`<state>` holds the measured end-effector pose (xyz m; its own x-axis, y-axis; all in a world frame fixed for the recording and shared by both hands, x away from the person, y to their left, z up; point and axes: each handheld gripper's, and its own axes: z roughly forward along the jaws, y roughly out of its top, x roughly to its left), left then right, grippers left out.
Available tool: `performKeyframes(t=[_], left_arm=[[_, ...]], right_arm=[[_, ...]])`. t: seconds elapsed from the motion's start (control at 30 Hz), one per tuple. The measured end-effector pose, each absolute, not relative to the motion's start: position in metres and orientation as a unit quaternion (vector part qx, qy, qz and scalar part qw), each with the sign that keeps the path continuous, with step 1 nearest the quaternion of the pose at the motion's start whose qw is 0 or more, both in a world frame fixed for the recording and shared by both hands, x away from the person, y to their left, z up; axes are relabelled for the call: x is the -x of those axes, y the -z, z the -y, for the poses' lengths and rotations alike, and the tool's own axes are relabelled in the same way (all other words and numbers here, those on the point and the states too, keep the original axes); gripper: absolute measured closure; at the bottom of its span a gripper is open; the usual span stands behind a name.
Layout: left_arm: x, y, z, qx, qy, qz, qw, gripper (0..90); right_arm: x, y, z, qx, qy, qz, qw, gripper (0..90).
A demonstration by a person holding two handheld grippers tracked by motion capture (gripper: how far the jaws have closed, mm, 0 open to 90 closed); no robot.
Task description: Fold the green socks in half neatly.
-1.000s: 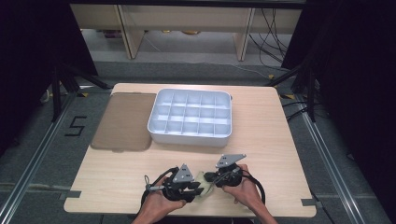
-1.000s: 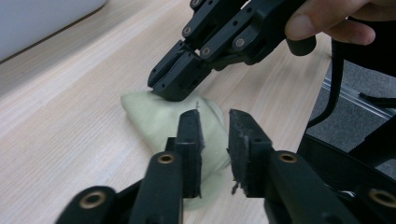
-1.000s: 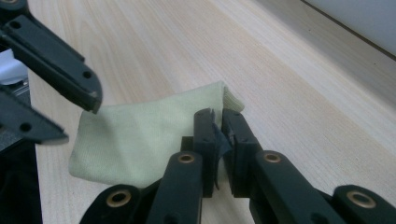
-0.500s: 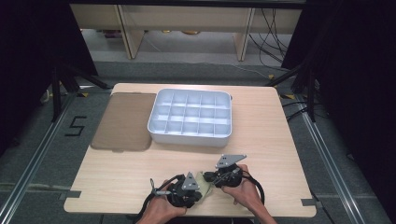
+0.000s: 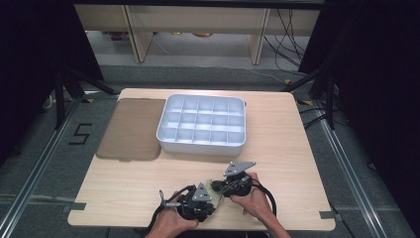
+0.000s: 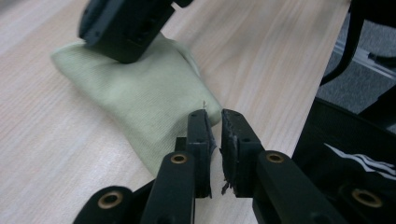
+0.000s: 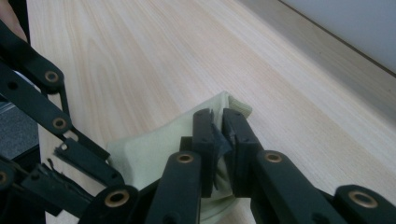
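A small pale green cloth (image 5: pixel 214 189) lies folded on the wooden table near its front edge. In the left gripper view the cloth (image 6: pixel 140 93) runs away from my left gripper (image 6: pixel 214 114), whose jaws are pinched on its near corner. My right gripper (image 7: pixel 217 114) is shut on the opposite end of the cloth (image 7: pixel 154 149). In the high view the left gripper (image 5: pixel 207 199) and right gripper (image 5: pixel 223 187) sit close together, one at each end of the cloth, each held by a hand.
A white tray (image 5: pixel 202 145) divided into several empty compartments stands at mid-table. A flat brown mat (image 5: pixel 131 129) lies to its left. The table's front edge (image 5: pixel 198 227) runs just behind the hands. Black cables trail from both grippers.
The left gripper has shifted slightly right and toward the front edge, closing in on the cloth's near corner. The right gripper has stayed put on the cloth.
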<state>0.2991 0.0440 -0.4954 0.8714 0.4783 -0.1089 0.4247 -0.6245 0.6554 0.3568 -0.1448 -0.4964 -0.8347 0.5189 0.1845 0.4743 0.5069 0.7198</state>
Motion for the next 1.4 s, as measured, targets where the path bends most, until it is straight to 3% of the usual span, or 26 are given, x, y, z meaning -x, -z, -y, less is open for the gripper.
performKeyframes(t=[0.17,0.37,0.6,1.4], left_arm=[[-0.301,0.493,-0.048,-0.907,-0.041,-0.238,0.346,80.5],[-0.302,0.481,-0.049,-0.88,-0.053,-0.267,0.388,80.4],[-0.312,0.496,-0.04,-0.883,-0.045,-0.279,0.374,83.6],[-0.322,0.493,-0.053,-0.88,-0.061,-0.299,0.364,85.5]], right_arm=[[-0.359,0.497,0.146,-0.285,-0.409,-0.866,0.034,84.1],[-0.359,0.497,0.147,-0.286,-0.415,-0.863,0.027,83.8],[-0.36,0.496,0.149,-0.294,-0.415,-0.861,0.022,83.3],[-0.346,0.494,0.173,-0.312,-0.393,-0.865,0.005,84.3]])
